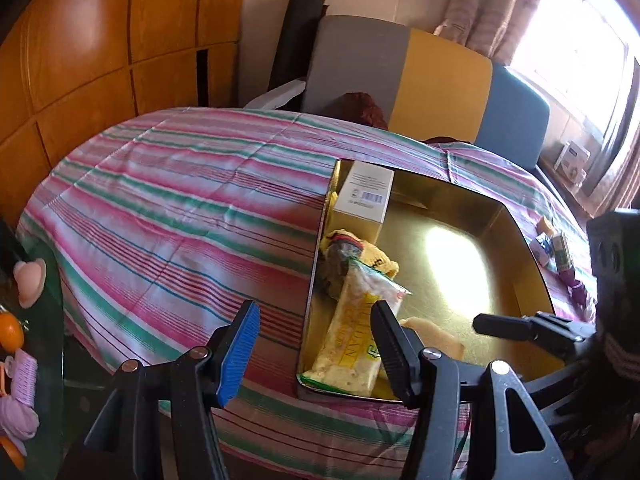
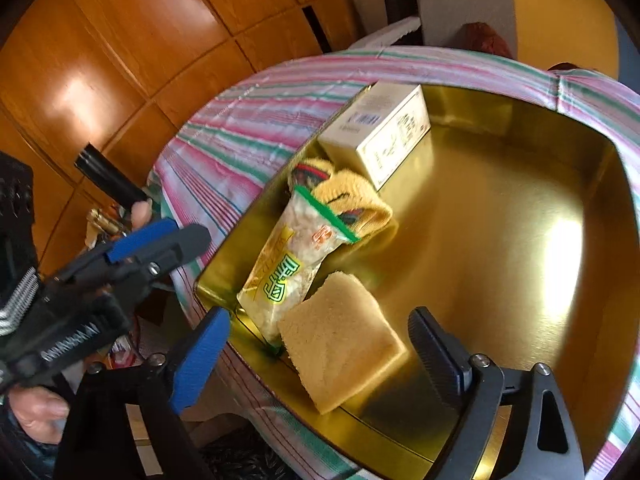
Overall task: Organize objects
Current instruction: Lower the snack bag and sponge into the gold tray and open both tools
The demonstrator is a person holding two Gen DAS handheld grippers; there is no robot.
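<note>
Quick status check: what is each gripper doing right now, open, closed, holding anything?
Left gripper: open, holding nothing, at the near left edge of the gold tray.
Right gripper: open, holding nothing, fingers either side of the tan sponge.

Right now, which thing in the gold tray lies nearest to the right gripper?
The tan sponge, flat between the open fingers of the right gripper. The snack packet, yellow sock and white box lie farther back.

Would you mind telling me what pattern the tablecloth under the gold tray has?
Pink, green and white stripes on the tablecloth, clearest in the left wrist view.
</note>
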